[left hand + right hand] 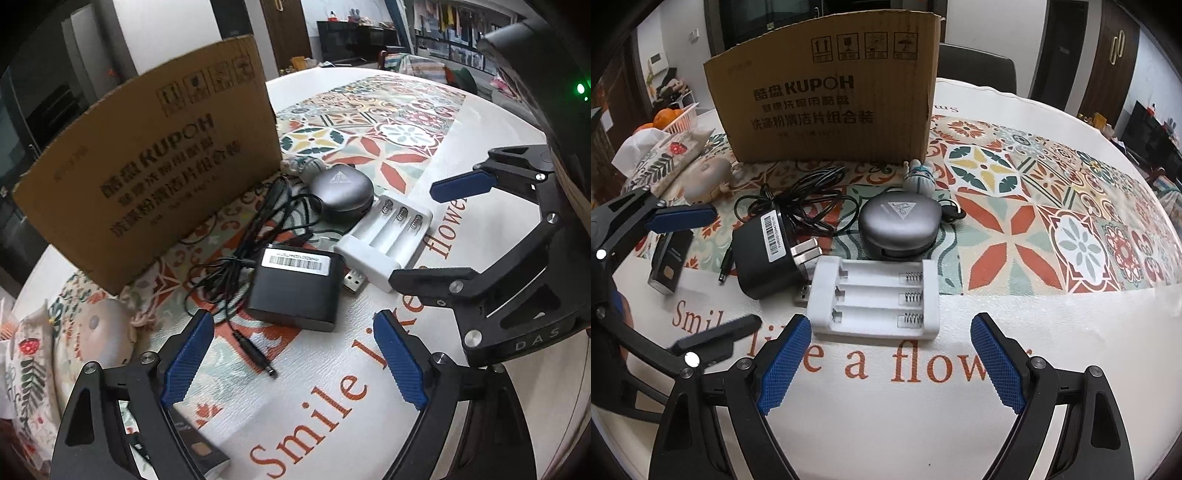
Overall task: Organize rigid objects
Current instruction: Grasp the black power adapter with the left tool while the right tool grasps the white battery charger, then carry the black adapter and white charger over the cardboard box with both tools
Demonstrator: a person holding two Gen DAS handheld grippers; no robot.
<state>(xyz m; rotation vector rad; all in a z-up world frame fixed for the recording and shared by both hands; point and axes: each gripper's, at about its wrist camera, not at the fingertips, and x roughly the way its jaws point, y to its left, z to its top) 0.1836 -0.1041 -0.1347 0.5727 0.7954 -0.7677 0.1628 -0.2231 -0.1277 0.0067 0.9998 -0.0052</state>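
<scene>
A brown cardboard box (827, 92) stands at the back of the table; it also shows in the left wrist view (147, 166). In front of it lie a black power adapter (295, 286) (764, 254) with a tangled cable (798, 195), a grey earbud case (341, 194) (899, 225) and a white battery charger (388, 243) (877, 297). My left gripper (293, 363) is open and empty, just short of the adapter. My right gripper (890, 363) is open and empty, just short of the charger. Each gripper shows in the other's view: the right (439, 229), the left (701, 273).
A small black card-like device (668, 264) lies at the left. A pale round toy (709, 177) and a small figurine (919, 175) sit near the box. A patterned tissue box (665, 155) and a basket of oranges (670, 120) stand at the far left. The table edge (1145, 177) curves on the right.
</scene>
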